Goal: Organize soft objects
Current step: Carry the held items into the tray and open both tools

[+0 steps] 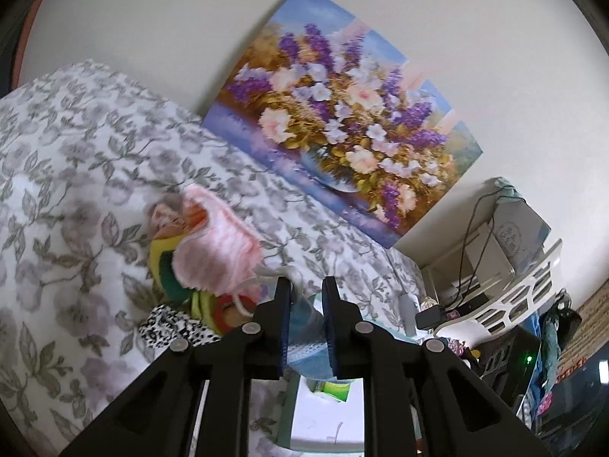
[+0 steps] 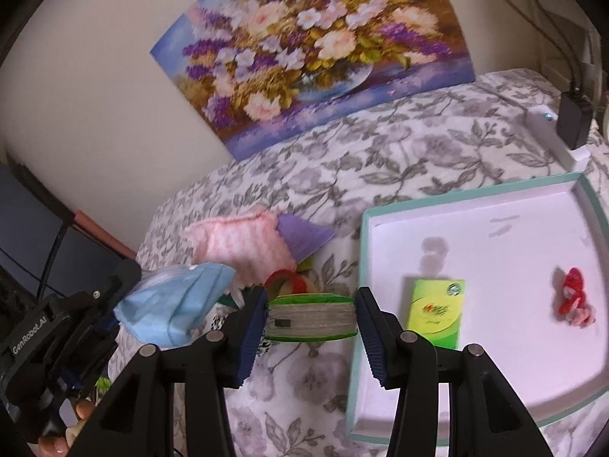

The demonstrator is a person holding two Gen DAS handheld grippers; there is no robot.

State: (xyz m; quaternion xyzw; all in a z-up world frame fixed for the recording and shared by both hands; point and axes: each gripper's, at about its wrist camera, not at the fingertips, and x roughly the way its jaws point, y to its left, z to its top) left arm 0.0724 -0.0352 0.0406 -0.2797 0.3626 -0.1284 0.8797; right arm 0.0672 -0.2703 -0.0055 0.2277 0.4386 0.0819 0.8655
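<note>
My left gripper (image 1: 307, 297) is shut on a light blue face mask (image 1: 304, 327), which hangs from it above the floral bedspread (image 1: 76, 190). The right wrist view shows that gripper (image 2: 121, 282) at the left with the mask (image 2: 175, 304) drooping from it. My right gripper (image 2: 311, 304) is shut on a flat green-wrapped packet (image 2: 311, 318), held edge-on just left of a white tray with a teal rim (image 2: 475, 198). A similar green packet (image 2: 436, 312) and a small red soft piece (image 2: 574, 297) lie in the tray. A pile with a pink knit piece (image 2: 243, 243) sits behind.
The pile also holds a purple cloth (image 2: 304, 234), a red and green ring (image 2: 285, 282) and a leopard-print piece (image 1: 171, 327). A flower painting (image 2: 312, 49) leans on the wall. A white power strip with a black adapter (image 2: 571, 125) lies at the far right. A white basket (image 1: 514, 293) stands beside the bed.
</note>
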